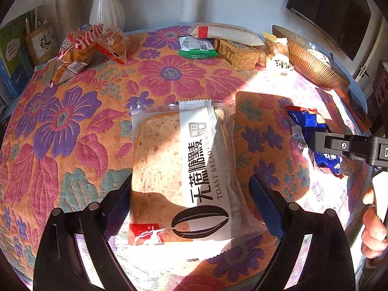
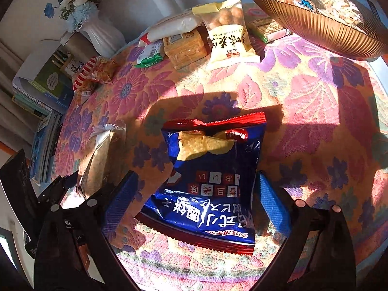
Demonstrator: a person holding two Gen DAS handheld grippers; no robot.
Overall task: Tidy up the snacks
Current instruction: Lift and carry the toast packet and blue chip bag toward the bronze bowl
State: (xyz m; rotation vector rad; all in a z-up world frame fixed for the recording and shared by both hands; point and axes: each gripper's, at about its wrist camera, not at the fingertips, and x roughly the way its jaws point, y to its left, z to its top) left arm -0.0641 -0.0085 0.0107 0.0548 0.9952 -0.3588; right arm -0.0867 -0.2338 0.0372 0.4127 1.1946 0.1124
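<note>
A clear pack of toast bread (image 1: 179, 169) lies on the floral tablecloth between the fingers of my left gripper (image 1: 191, 198), which is open around it. A blue and red crisp bag (image 2: 208, 179) lies between the fingers of my right gripper (image 2: 196, 198), also open around it. The left wrist view shows the crisp bag (image 1: 308, 126) at the right with the right gripper over it. The right wrist view shows the toast pack (image 2: 101, 157) at the left. A ribbed brown bowl (image 2: 315, 21) holding a few snacks stands at the far right.
Along the far edge lie a peanut pack (image 2: 228, 36), a cracker pack (image 2: 184, 46), a green pack (image 2: 150, 55), a white pack (image 2: 174, 26) and red-striped packs (image 1: 92, 46). A white vase (image 1: 106, 4), a flask and books stand behind the table.
</note>
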